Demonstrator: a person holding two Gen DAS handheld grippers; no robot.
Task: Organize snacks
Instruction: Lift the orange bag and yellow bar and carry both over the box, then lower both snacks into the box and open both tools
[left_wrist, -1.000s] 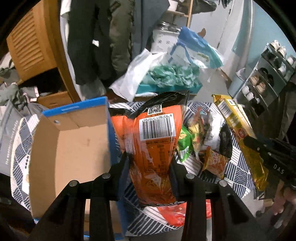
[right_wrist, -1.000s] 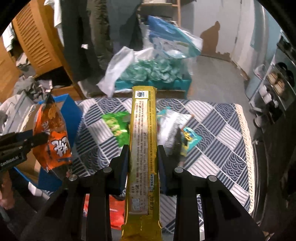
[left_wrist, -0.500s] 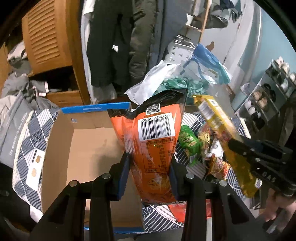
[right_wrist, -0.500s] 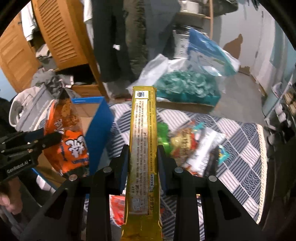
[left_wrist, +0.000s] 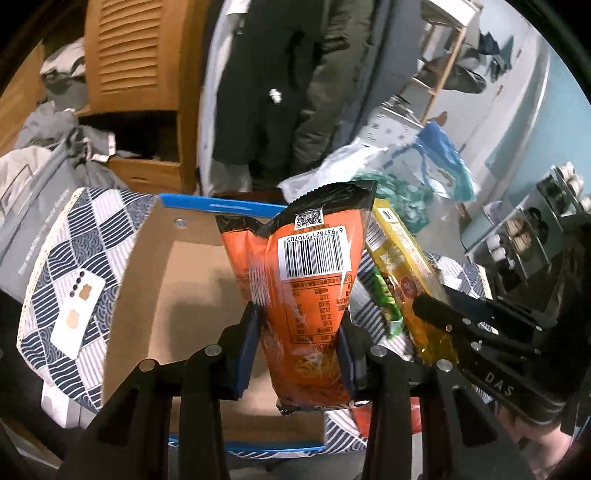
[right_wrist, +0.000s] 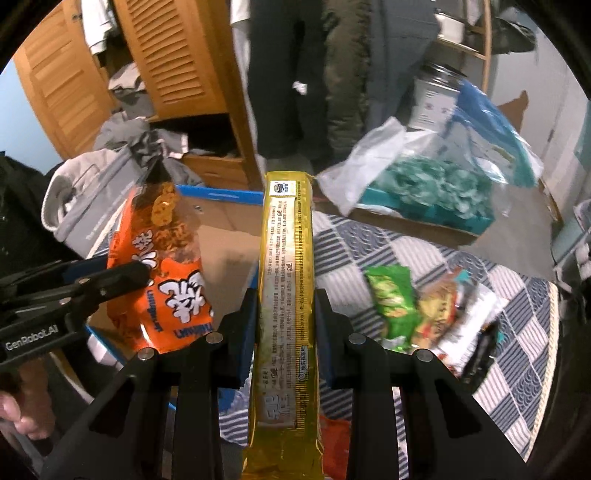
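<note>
Above cardboard box (left_wrist: 177, 295): left tongs (left_wrist: 301, 343) clamp orange bag (left_wrist: 306, 295), right tongs (right_wrist: 286, 325) clamp yellow pack (right_wrist: 287, 295), apparently upright.

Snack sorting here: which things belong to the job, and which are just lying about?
Job: orange snack bag in left gripper; yellow packet in right gripper; cardboard box; loose snacks.
Lying about: hanging coats; teal bundle; grey bag.

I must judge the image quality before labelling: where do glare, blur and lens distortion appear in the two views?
Left wrist view: glare streaks on the orange snack bag, the barcode stays sharp, the far room is soft and the edges curve with black corners. Right wrist view: the yellow snack pack reads sharp, the loose snacks on the patterned cloth are smeared, and the wardrobe bows.
</note>
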